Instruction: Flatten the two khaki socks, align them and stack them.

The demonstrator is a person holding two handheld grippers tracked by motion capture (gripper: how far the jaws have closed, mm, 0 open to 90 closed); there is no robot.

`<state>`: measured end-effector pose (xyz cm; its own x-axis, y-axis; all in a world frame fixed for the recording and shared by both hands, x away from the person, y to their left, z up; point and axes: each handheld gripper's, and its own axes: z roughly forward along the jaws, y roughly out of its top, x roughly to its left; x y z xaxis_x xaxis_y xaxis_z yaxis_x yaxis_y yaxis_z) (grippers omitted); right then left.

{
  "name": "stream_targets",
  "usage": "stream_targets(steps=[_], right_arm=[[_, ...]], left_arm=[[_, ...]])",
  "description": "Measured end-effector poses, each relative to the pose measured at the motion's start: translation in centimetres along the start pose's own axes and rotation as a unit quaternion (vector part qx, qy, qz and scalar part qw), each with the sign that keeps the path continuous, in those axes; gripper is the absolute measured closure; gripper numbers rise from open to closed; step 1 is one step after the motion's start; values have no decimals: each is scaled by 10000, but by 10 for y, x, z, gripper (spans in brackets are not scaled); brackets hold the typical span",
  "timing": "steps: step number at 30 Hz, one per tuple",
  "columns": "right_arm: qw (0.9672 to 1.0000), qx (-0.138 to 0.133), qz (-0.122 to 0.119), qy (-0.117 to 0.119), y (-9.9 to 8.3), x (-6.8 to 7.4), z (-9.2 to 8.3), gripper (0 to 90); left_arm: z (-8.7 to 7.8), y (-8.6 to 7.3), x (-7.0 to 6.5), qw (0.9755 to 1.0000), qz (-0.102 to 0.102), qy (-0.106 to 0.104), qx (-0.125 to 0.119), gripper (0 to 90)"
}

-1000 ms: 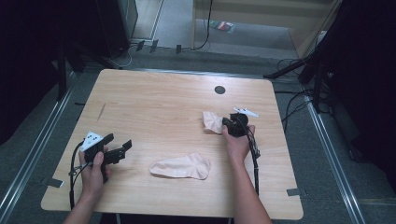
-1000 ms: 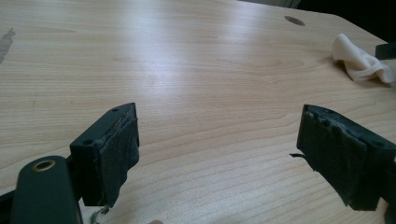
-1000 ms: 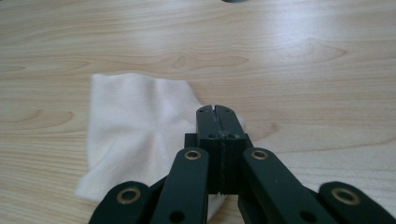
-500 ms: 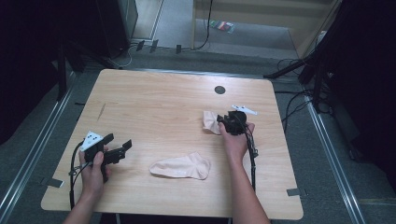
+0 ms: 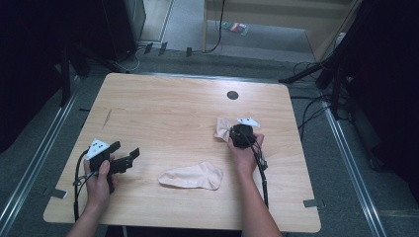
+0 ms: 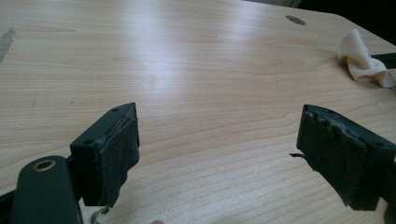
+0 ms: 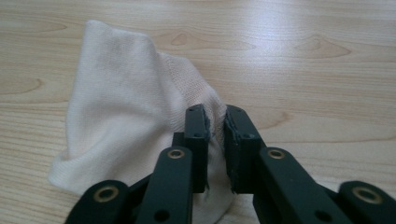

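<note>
Your right tongs [image 7: 215, 126] were clenched on only a thin fold of the bunched sock [image 7: 121, 116] at right of centre on the surface [image 5: 163, 108], so it could slip; left tongs [image 6: 219, 154] gaped, released.

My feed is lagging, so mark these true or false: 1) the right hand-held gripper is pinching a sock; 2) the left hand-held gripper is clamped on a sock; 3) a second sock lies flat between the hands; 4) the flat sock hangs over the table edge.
1) True: the right hand-held gripper is shut on the bunched sock.
2) False: the left hand-held gripper is open over bare table, holding nothing.
3) True: the flat sock lies there.
4) False: it rests fully on the table, inside the near edge.
</note>
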<state>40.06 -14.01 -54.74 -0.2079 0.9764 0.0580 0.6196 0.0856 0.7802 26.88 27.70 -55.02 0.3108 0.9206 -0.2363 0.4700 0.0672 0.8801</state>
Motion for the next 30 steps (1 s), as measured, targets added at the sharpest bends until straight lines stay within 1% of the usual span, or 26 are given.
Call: stream_targets(steps=[2,3,4,5,7,8,9,11,13,14,15,16,17,18,19,20,21,24,25,26,27,29,30], right_arm=[[10000,3,32,-3,0,1,-1,832],[9998,-27,200,57,2,1,-4,842],[9997,-99,201,91,3,0,-7,843],[9997,-99,201,91,3,0,-7,843],[9992,-300,252,127,9,3,-15,843],[9988,-366,239,231,16,9,-24,842],[9988,-364,221,248,18,11,-26,842],[9982,-452,165,346,25,22,-33,840],[9976,-511,13,460,32,37,-40,837],[9975,-500,-1,504,33,44,-42,836],[9975,-500,-1,504,33,44,-42,836],[9970,-459,-233,582,34,63,-44,835],[9964,-473,-330,619,33,69,-43,835],[9962,-434,-372,655,32,77,-43,835],[9962,-434,-372,655,32,77,-43,835],[9939,-358,-329,992,28,92,-40,838],[9924,-322,-258,1162,27,95,-40,838],[9883,-299,-41,1493,26,106,-40,838],[9865,-265,83,1613,25,110,-41,838],[9854,-259,145,1674,24,114,-41,838],[9851,-230,205,1691,23,118,-41,838],[9839,-96,240,1766,20,124,-37,836],[9845,-33,256,1733,17,126,-34,834]], left_arm=[[0,0,0,10000,6,0,1,140],[0,0,0,10000,16,-4,4,140],[0,0,0,10000,16,-4,4,139],[0,0,0,10000,12,-5,-1,139],[0,0,0,10000,-6,0,-18,139],[1,0,0,10000,-19,7,-25,140],[1,0,0,10000,-20,4,-20,140],[0,0,0,10000,-18,4,-18,140],[0,0,0,10000,2,4,-6,140],[0,0,0,10000,2,4,-6,140],[0,0,0,10000,11,5,-5,140],[0,0,0,10000,1,4,-4,140],[0,0,0,10000,-3,3,-7,140],[0,0,0,10000,-19,2,-14,140],[0,0,0,10000,-19,2,-14,140],[1,0,0,10000,-20,-9,-11,140],[0,0,0,10000,-21,-16,-12,140],[1,0,1,10000,-45,-22,-13,140],[1,0,1,10000,-45,-17,-1,141],[1,0,1,10000,-47,-17,1,141],[1,0,1,10000,-45,-18,1,141],[1,0,1,10000,-29,-17,7,141],[1,0,1,10000,-29,-17,7,141]])
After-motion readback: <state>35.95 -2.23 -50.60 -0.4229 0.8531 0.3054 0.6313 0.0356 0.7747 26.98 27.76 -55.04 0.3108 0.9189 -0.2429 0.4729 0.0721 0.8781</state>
